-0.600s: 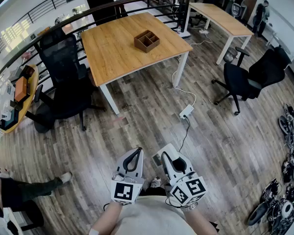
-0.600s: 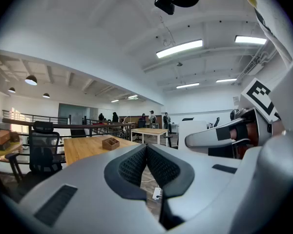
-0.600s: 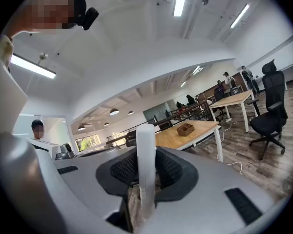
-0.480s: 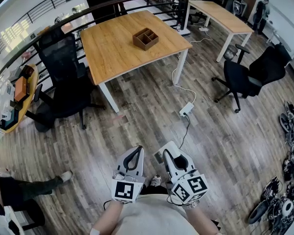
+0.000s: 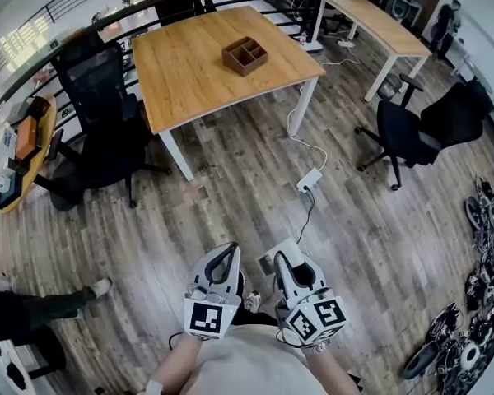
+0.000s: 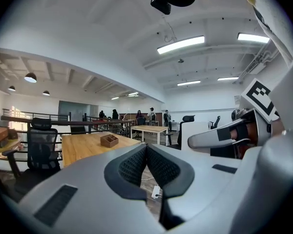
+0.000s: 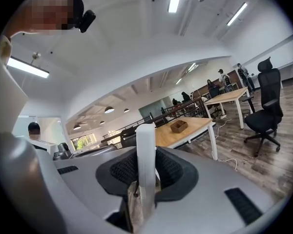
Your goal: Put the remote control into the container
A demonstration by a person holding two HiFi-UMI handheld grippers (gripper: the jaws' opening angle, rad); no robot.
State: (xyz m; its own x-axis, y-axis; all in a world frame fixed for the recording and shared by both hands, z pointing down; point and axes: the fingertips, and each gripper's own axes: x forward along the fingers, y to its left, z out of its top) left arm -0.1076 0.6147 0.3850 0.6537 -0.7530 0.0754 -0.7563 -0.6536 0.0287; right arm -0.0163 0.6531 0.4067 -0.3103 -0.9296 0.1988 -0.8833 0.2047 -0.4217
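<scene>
The brown wooden container (image 5: 244, 55) with compartments stands on a light wooden table (image 5: 193, 76) far ahead across the floor; the same container (image 7: 178, 126) appears in the right gripper view. A slim white remote control (image 7: 146, 165) stands on edge between the jaws of my right gripper (image 7: 146, 182), which is shut on it. In the head view the right gripper (image 5: 280, 263) is held low in front of the person's body, with the remote control (image 5: 286, 248) poking out ahead. Beside it, my left gripper (image 5: 228, 252) is shut with its pads (image 6: 158, 167) together and nothing between them.
Black office chairs stand left of the table (image 5: 99, 126) and to the right (image 5: 424, 134). A white power strip (image 5: 309, 179) with a cable lies on the wood floor. A second table (image 5: 379, 27), a curved railing (image 5: 82, 31) and a heap of gear (image 5: 477, 319) surround the space. A person's leg (image 5: 49, 307) shows at left.
The whole view has slid forward a little toward the table. Both grippers keep the same pose, with the remote control still held in the right one.
</scene>
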